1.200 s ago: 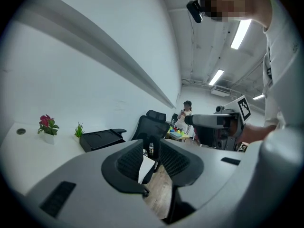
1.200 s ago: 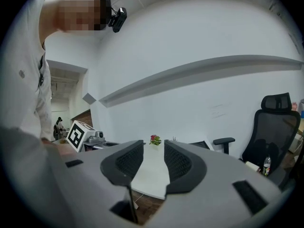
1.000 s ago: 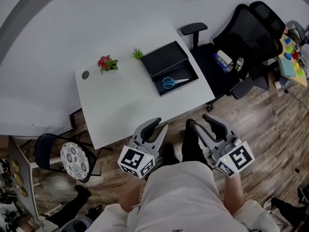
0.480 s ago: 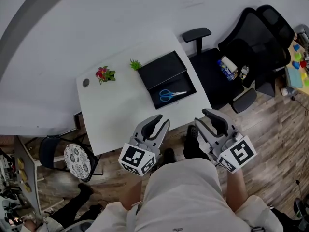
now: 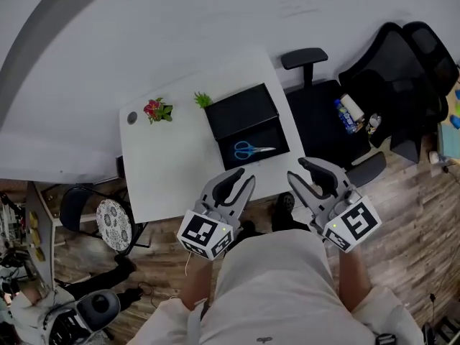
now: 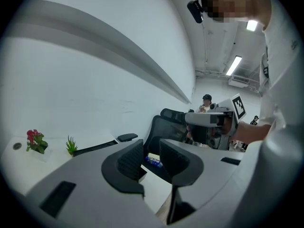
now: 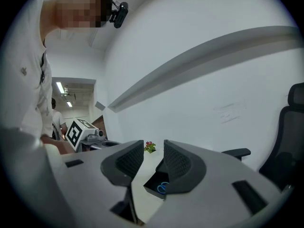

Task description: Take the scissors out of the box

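A black box lies open on the white table, its lid tipped back. Blue-handled scissors lie inside it. My left gripper hovers over the table's near edge, just short of the box, open and empty. My right gripper hangs beside the table's near right corner, also open and empty. In the right gripper view the scissors show in the box below my open jaws. The left gripper view has its open jaws aimed past the table toward the chair.
A red flower, a small green plant and a grey round disc stand at the table's far side. A black office chair with a bottle on its seat is right of the table. A patterned stool stands left.
Both grippers have moved forward to the table's near edge, and the table and box sit closer in the head view. Their jaws stay as wide as before.
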Demonstrator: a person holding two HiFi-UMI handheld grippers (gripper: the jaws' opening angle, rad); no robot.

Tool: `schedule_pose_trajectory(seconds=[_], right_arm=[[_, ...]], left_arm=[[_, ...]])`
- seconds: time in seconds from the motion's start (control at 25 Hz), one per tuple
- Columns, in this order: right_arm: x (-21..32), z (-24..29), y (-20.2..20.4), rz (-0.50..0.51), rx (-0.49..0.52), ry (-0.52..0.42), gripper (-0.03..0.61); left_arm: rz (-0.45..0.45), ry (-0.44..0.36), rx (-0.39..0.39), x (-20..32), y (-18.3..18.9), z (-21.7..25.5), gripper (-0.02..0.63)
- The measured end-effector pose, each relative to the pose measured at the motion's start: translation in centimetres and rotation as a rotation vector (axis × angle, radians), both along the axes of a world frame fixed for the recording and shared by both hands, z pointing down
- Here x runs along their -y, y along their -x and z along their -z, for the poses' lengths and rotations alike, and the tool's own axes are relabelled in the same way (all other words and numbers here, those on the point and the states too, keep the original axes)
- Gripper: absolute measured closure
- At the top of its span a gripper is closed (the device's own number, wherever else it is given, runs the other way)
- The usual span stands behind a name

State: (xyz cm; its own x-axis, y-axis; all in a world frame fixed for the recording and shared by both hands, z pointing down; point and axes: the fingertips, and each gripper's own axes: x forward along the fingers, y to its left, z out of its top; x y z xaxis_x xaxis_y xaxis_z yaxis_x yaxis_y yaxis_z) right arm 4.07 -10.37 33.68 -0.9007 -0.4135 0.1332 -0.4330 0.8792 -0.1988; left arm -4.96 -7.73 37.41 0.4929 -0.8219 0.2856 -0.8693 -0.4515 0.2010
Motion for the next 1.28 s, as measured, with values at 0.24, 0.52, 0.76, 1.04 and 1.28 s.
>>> schedule_pose_trajectory(seconds=[0.24,0.52,0.76,1.04,1.28], right_arm=[[1.5,-0.7,-0.5,0.092,0.005,0.007,0.440],[2.2,-2.7,0.6,0.140,-0.003,0.064,0.440],[2.9,-4.8,1.8,0.152,-0.018,0.134,0.440],[4.1,-5.0,3.2,0.129,-0.047,0.141,0.440],[5.2,-5.7,3.4,0.068,-0.069,0.158,0.440]], left_arm=[[0.042,0.017,-0.010,1.4,-2.6,-0.7,0.506],[0.089,0.095,-0.006,1.4,-1.4,-3.1,0.507],[0.108,0.165,0.007,2.3,0.1,-5.8,0.506],[0.039,0.221,0.088,4.5,1.6,-9.4,0.506],[-0.064,0.246,0.254,6.3,2.2,-12.5,0.506]])
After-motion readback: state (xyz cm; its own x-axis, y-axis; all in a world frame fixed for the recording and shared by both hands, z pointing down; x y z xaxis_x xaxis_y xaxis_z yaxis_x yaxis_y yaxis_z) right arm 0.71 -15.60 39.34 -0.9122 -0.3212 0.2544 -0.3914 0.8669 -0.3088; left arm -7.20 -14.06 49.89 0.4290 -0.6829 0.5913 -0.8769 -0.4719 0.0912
